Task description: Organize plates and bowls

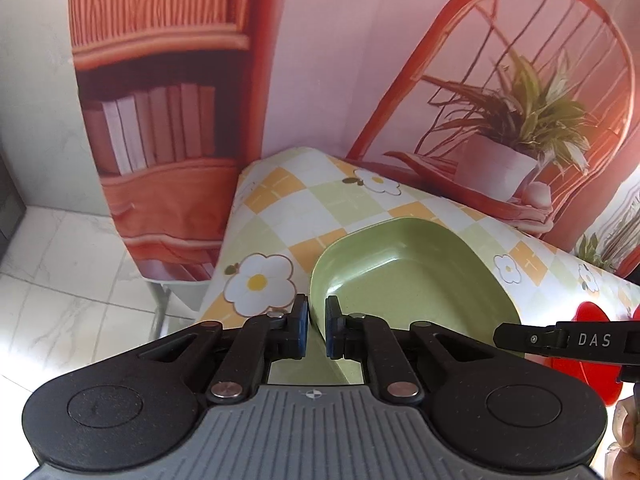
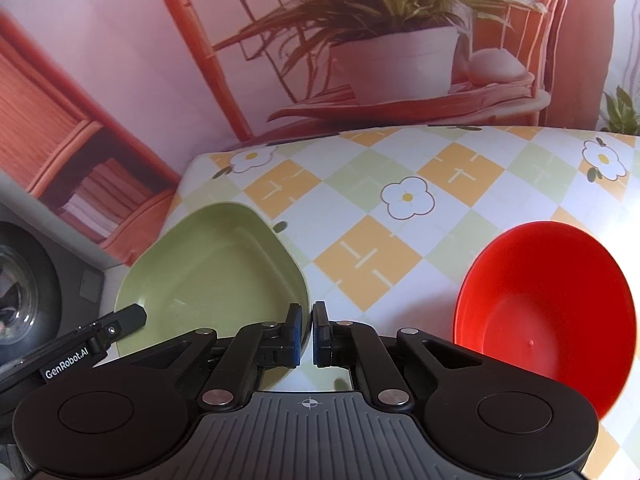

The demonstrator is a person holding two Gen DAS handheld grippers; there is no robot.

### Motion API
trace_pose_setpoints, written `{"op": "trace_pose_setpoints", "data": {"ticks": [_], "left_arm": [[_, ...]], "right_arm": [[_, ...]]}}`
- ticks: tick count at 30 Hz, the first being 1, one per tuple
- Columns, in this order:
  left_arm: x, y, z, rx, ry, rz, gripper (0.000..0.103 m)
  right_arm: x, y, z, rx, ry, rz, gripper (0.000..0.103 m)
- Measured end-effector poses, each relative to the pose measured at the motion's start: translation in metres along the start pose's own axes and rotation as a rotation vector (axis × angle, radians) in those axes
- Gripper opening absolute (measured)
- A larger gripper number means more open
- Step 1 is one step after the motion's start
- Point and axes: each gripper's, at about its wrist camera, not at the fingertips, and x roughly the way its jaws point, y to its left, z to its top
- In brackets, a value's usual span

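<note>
A pale green squarish plate (image 1: 412, 280) lies on the checked flower tablecloth near the table's left end. My left gripper (image 1: 317, 328) is shut on its left rim, which passes between the blue pads. In the right wrist view the same green plate (image 2: 216, 276) has its right rim pinched in my right gripper (image 2: 307, 334). Each gripper shows in the other's view, at the opposite rim: the right gripper (image 1: 560, 340) and the left gripper (image 2: 92, 344). A red bowl (image 2: 544, 312) sits upright on the cloth to the right of the plate, partly hidden behind the right gripper in the left view.
The table (image 2: 400, 240) has bare cloth behind the plate and bowl. Its left edge drops to a white tiled floor (image 1: 60, 260). A printed backdrop (image 1: 340, 60) with shelves and a plant hangs right behind. A dark round appliance (image 2: 16, 280) stands at the left.
</note>
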Motion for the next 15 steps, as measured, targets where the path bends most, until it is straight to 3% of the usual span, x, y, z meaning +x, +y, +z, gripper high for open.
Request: {"op": "trace_pose_setpoints", "data": {"ticks": [8,15], "left_arm": [[-0.065,-0.021,-0.003,0.04,-0.048,0.043,0.01],[-0.128,-0.053,-0.009,0.043,-0.11,0.028,0.01]], "right_arm": [[-0.06,-0.003,-0.004,-0.012,-0.047,0.078,0.005],[-0.128,-0.021,-0.017,-0.026,-0.108,0.123,0.005]]}}
